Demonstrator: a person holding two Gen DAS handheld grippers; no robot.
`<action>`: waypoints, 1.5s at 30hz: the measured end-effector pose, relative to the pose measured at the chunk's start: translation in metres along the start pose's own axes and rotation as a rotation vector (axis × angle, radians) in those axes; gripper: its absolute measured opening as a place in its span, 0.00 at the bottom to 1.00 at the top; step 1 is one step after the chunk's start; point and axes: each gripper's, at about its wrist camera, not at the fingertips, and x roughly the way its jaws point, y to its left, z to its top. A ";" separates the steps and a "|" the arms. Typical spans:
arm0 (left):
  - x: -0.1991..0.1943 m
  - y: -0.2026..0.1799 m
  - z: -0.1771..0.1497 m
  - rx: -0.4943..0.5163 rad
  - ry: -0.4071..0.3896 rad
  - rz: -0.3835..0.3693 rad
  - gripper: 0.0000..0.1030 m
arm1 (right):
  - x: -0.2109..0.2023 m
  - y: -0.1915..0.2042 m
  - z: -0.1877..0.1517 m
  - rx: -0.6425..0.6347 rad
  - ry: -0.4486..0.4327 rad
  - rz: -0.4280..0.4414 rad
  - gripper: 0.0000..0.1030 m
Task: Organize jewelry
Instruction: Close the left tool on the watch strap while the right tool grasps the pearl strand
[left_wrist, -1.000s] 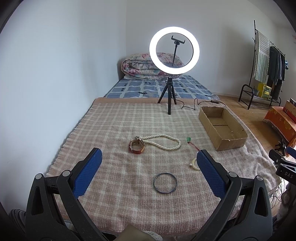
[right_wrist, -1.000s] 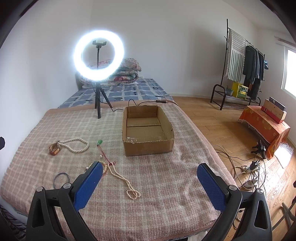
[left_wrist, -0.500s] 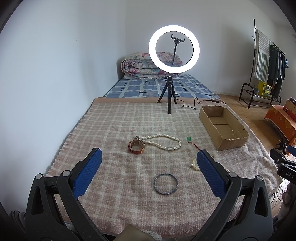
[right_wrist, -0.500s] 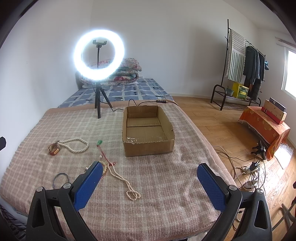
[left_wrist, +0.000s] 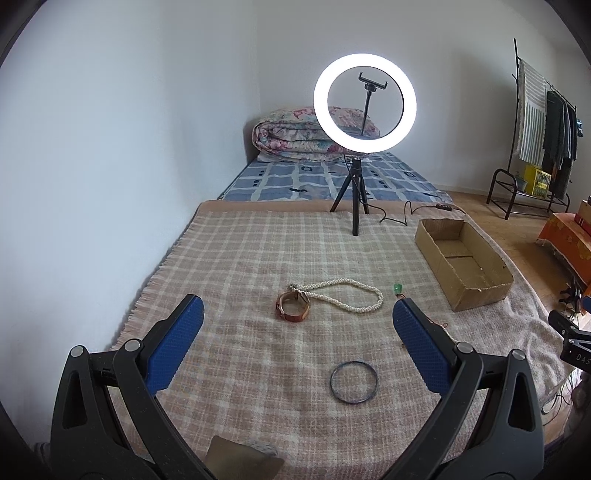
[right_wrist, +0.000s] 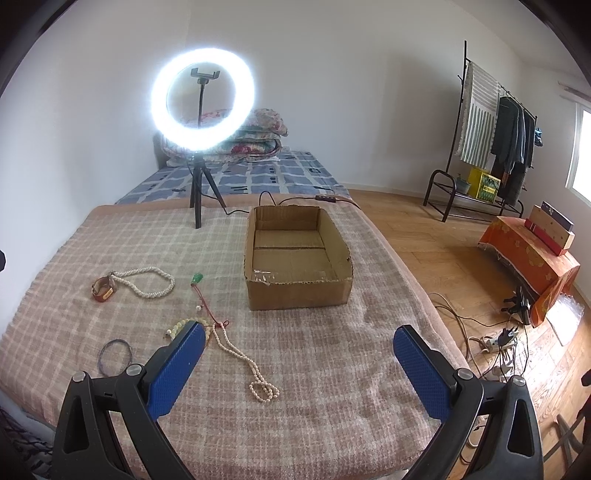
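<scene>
Plaid blanket (left_wrist: 258, 251) held scattered jewelry. We kept left gripper (left_wrist: 297, 343) and right gripper (right_wrist: 297, 363) spread, empty. Dark bangle (left_wrist: 354, 380) lay just ahead of left gripper, bead strand (right_wrist: 240, 354) beside right gripper's left finger, cardboard box (right_wrist: 295, 291) beyond. Risk we judged: strand snagging blanket, slipping mid-carry.

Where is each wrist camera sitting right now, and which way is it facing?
Left wrist: behind the open left gripper, facing the dark bangle, brown bracelet and ring light; both blue pads show.
Right wrist: behind the open right gripper, facing the cardboard box and thin bead strand; both pads show.
Shared: box, bangle, bracelet, ring light, plaid blanket.
</scene>
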 end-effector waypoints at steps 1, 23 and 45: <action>0.001 0.003 0.002 0.002 -0.004 0.003 1.00 | 0.002 0.001 0.001 -0.011 0.000 0.000 1.00; 0.108 0.072 0.052 -0.027 0.090 -0.110 0.85 | 0.083 0.001 0.018 -0.140 0.065 0.297 0.99; 0.250 0.067 -0.012 -0.163 0.561 -0.245 0.37 | 0.166 0.030 -0.033 -0.346 0.405 0.464 0.48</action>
